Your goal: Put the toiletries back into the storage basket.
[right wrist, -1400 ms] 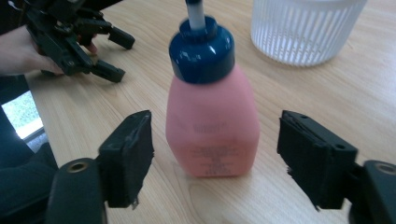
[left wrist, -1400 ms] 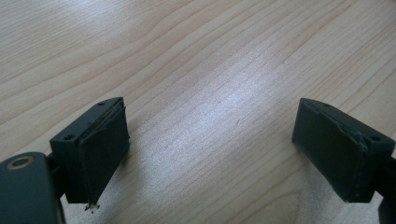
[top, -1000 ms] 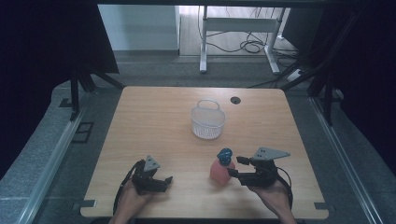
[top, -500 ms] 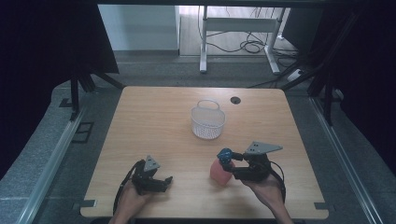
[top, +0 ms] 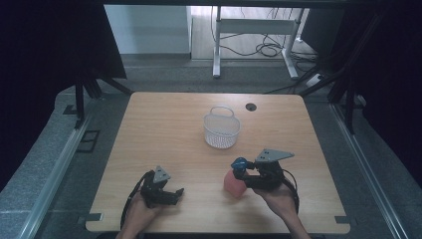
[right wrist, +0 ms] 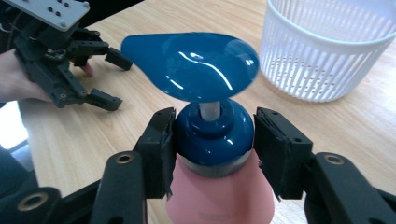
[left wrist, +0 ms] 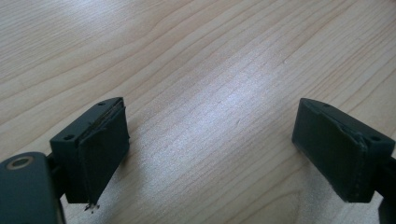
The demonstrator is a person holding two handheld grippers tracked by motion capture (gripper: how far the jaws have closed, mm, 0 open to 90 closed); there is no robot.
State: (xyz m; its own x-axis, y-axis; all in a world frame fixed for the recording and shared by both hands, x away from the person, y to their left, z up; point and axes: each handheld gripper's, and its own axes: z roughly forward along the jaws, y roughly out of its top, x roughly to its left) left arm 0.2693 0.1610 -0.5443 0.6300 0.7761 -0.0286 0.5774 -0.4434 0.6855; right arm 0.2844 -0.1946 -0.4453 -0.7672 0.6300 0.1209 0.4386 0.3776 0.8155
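Pump bottle point(right wrist: 218, 186), pink with a blue cap, stands on the wooden table point(top: 159, 134), its collar clamped by the just-closed right gripper point(right wrist: 212, 149). White basket point(top: 222, 130) beyond looks empty. Left gripper point(left wrist: 219, 149) rests open on bare wood.

1. Left gripper point(top: 175, 191): jaws spread wide, bare table point(top: 164, 134) between and ahead of them; passage forward is free.
2. Right gripper point(right wrist: 212, 140): jaws have just been closing and now press the blue collar of the pump bottle point(right wrist: 210, 135); no gap left between them.
3. White basket point(top: 222, 130) stands beyond the right gripper, apart from it, blocking the forward line.
4. Between the two grippers the tabletop lies open.
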